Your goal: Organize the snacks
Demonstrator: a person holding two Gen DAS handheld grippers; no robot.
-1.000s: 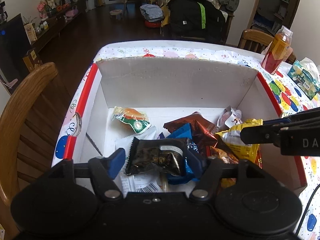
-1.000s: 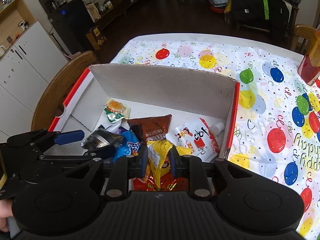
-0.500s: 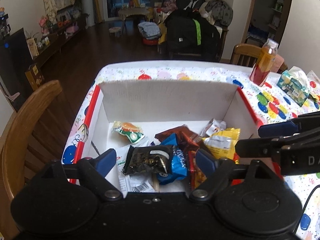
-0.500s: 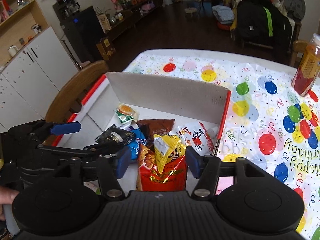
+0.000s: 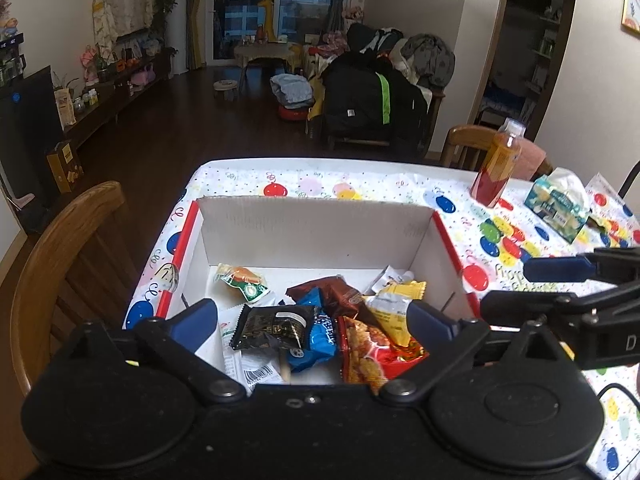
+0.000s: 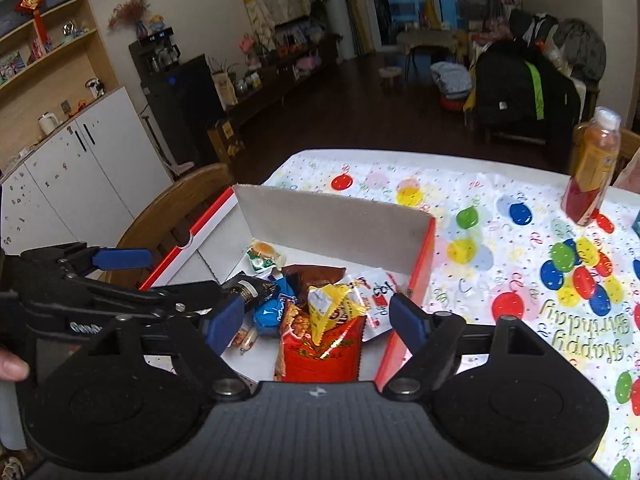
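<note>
A red-rimmed cardboard box (image 5: 320,232) (image 6: 332,220) holds several snack packets. Among them are a black packet (image 5: 276,326), a blue one (image 5: 316,336), a brown one (image 5: 332,292), a yellow one (image 5: 394,312) (image 6: 332,308), a red one (image 5: 372,356) (image 6: 320,352) and a green-orange one (image 5: 242,282). My left gripper (image 5: 312,320) (image 6: 186,272) hovers open above the box's near left side, holding nothing. My right gripper (image 6: 316,322) (image 5: 504,287) is open over the near right side, above the yellow and red packets.
The box sits on a balloon-print tablecloth (image 6: 520,280). A juice bottle (image 5: 498,168) and a tissue pack (image 5: 558,204) stand at the far right. A wooden chair (image 5: 60,248) is against the table's left edge. A person's thumb (image 6: 12,368) shows at the left.
Both grippers opened and drew up and back from the box. The left let go of the black packet and the right of the yellow packet; both now lie in the box.
</note>
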